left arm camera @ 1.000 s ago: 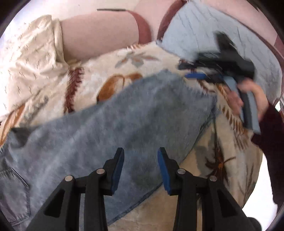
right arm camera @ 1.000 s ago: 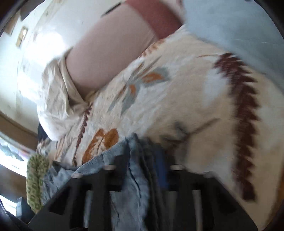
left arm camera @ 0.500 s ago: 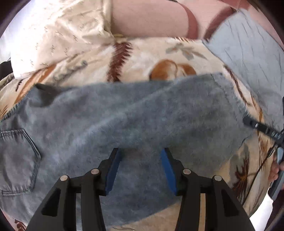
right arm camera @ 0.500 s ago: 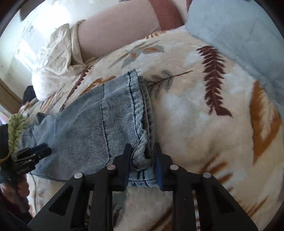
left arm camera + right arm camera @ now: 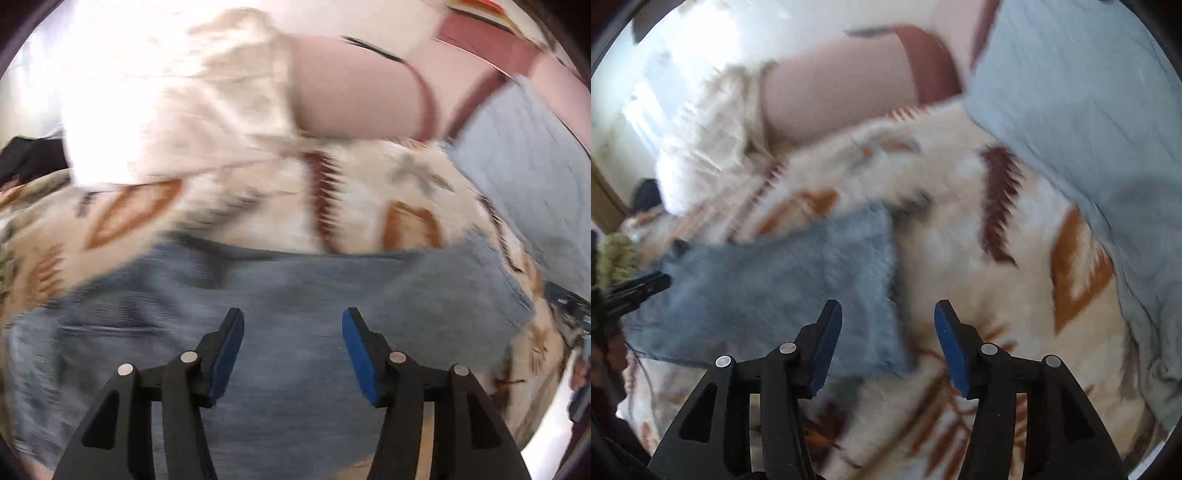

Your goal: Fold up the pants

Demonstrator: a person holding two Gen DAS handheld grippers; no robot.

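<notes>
Left wrist view: my left gripper (image 5: 291, 350) hangs released, faded blue denim pants (image 5: 295, 295) spread beneath both jaws. My right gripper (image 5: 886, 339) is released too, pants' hem (image 5: 882, 280) under its left jaw.

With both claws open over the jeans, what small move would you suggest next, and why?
Probably lower the right claw to the left onto the hem edge of the blue denim pants and close on it. Its jaws stand open, empty, straddling that edge above the leaf-patterned cream blanket. The left claw hovers open over mid-fabric, and the pants lie flat in one long strip.
</notes>
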